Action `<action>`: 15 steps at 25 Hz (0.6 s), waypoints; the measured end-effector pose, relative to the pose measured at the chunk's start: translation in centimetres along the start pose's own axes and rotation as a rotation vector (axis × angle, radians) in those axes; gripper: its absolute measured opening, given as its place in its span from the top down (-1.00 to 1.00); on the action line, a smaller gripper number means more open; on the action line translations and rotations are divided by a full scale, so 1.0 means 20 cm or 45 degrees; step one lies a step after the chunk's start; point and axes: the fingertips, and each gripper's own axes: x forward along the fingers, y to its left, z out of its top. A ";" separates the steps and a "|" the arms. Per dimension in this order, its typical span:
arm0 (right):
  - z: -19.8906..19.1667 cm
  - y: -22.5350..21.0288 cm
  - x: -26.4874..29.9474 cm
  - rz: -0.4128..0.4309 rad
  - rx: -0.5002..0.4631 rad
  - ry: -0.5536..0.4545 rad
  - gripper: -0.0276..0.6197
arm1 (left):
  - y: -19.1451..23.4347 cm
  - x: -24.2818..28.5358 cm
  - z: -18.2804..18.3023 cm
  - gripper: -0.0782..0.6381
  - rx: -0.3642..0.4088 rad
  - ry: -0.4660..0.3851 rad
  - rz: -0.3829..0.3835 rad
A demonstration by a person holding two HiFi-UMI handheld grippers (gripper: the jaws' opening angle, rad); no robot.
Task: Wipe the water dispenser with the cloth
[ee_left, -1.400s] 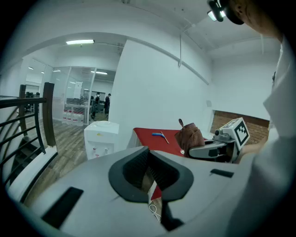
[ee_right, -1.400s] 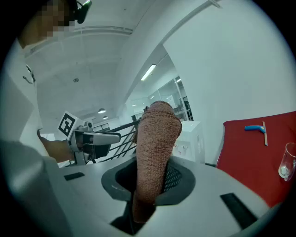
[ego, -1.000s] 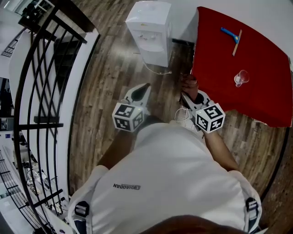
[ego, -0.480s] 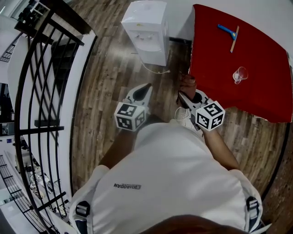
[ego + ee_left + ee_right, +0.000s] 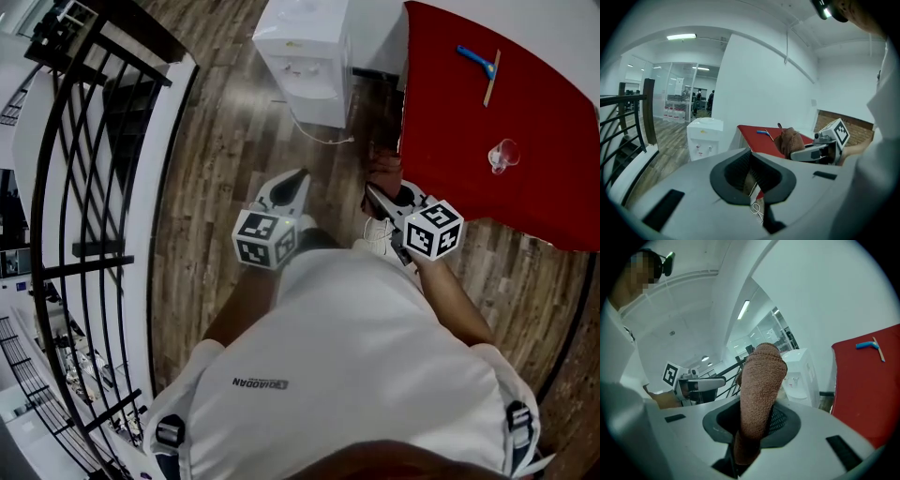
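The brown cloth (image 5: 758, 390) stood up out of the right gripper (image 5: 751, 430), pinched between its two jaws low down, its rounded top rising free. Only the right gripper view showed that grip plainly. The head view gave just a dark brown bunch (image 5: 384, 169) ahead of the right gripper (image 5: 382, 193), and the left gripper view showed it from the side as a lump (image 5: 789, 140) above the gripper's body.

The white water dispenser (image 5: 305, 58) stood on the wooden floor (image 5: 220, 178) against the wall, well ahead of both grippers and apart from the cloth. Its front taps faced the left gripper view (image 5: 704, 138). A white cord (image 5: 323, 141) trailed on the floor at its base.

The left gripper (image 5: 291, 184) pointed forward with its jaws drawn together, nothing between them (image 5: 752, 177).

To the right lay a red table (image 5: 534, 202). The head view alone showed a clear glass (image 5: 501, 156) on it, beyond a blue tool with a wooden handle (image 5: 483, 67). A black railing (image 5: 80, 197) ran along the left.
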 end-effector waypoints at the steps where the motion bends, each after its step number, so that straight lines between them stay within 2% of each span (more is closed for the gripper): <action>1: 0.00 0.00 0.03 0.008 0.017 0.004 0.69 | 0.03 0.01 0.00 0.78 -0.016 0.001 -0.006; 5: 0.02 0.01 0.17 0.002 0.030 0.040 0.69 | 0.17 0.03 0.03 0.78 -0.109 0.009 -0.041; 8: 0.06 0.00 0.28 -0.052 0.002 0.086 0.69 | 0.31 0.05 0.09 0.78 -0.148 0.003 -0.056; 11: 0.09 -0.05 0.36 -0.122 0.030 0.113 0.69 | 0.42 0.10 0.18 0.78 -0.127 -0.013 -0.073; 15: 0.13 -0.10 0.45 -0.213 0.075 0.135 0.69 | 0.54 0.14 0.25 0.78 -0.051 0.000 -0.130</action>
